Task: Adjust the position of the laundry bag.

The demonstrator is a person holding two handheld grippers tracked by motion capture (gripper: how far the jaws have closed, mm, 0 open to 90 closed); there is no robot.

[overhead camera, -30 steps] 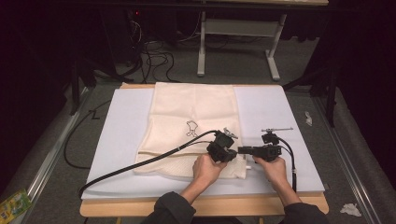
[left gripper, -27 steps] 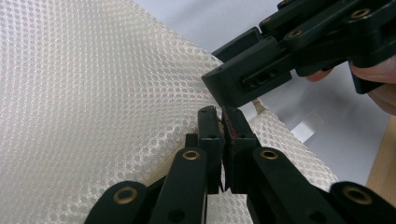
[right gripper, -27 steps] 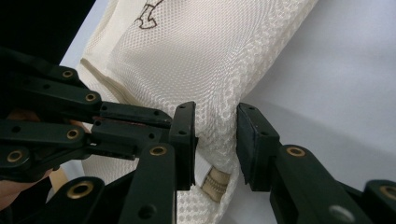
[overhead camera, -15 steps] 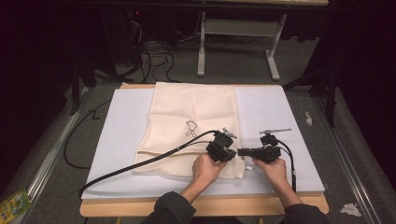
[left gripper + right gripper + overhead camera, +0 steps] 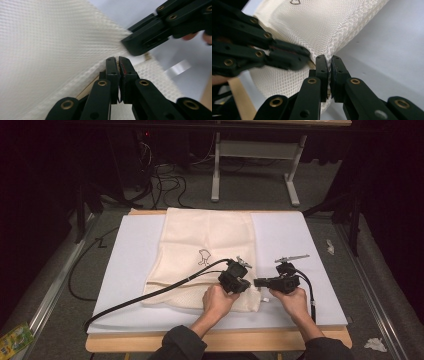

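With my left hand-held gripper [image 5: 117, 65] and right hand-held gripper [image 5: 329, 65] both clamped tight on the near right corner of the mesh bag [image 5: 207, 250], which lies flat on the bench's white pad [image 5: 295, 250], I should lift both together w/ even tension, slowly, so the hem does not slip.

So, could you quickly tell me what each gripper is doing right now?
Left gripper: shut on the mesh bag.
Right gripper: jaws just closed, shut on the bag's edge.

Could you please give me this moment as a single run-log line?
item: mesh bag flat on white mat | left claw: shut on bag's near edge | right claw: just closed on bag's edge
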